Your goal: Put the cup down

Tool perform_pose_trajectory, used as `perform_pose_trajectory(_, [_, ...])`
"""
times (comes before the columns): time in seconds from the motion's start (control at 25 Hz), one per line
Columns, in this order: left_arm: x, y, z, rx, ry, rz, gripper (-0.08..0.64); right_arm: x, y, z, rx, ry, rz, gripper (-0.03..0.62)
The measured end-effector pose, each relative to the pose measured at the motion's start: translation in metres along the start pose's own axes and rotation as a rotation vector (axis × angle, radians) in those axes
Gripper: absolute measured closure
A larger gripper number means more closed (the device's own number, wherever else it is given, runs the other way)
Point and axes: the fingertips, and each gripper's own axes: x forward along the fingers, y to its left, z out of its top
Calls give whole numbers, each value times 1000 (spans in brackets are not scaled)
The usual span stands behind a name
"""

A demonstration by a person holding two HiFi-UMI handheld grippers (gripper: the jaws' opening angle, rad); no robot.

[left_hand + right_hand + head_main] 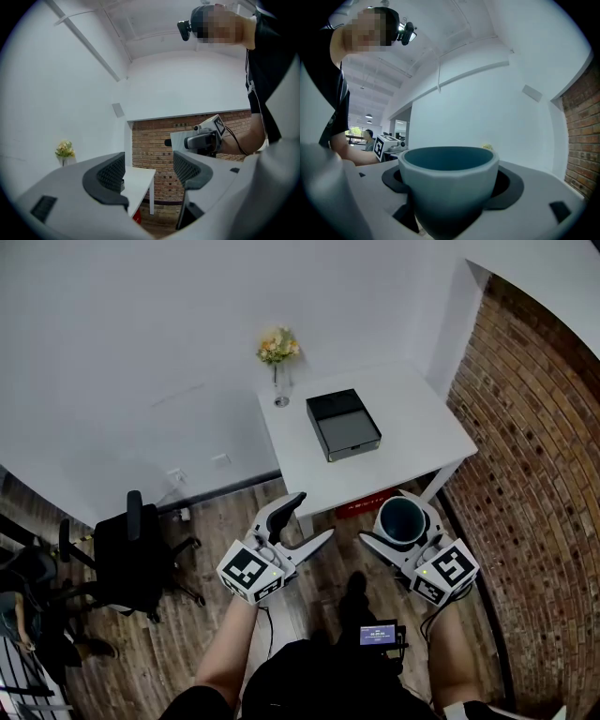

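A blue-grey cup (403, 517) sits upright between the jaws of my right gripper (401, 529), which is shut on it. In the right gripper view the cup (447, 183) fills the space between the dark pads (513, 185), and my right gripper (450, 192) holds it level. The cup hangs over the wooden floor, just short of the white table's (412, 418) near edge. My left gripper (312, 517) is beside it to the left, with its jaws apart and nothing between them. In the left gripper view my left gripper (149, 174) points at the table (138, 180) and the brick wall.
On the table stand a black box (344, 424) and a vase of flowers (278, 352) at the back corner. A brick wall (534, 474) runs along the right. A black office chair (131, 554) stands at the left, and a red object (366, 505) lies under the table.
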Motion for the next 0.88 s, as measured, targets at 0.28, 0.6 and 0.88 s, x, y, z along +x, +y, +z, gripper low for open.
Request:
perform_pose_trajectory(0.28, [26,27,-10,5,17,35,232,24,-37,-5,3,-17,35,172])
perform_pose_trajectory(0.6, [82,68,-7,-5,22,61,232,48,-103,0,6,-19,58,173])
perform_pose_trajectory(0.88, [130,103,-7,-9,43,103,232,70,-163,-3,26,-14,91,173])
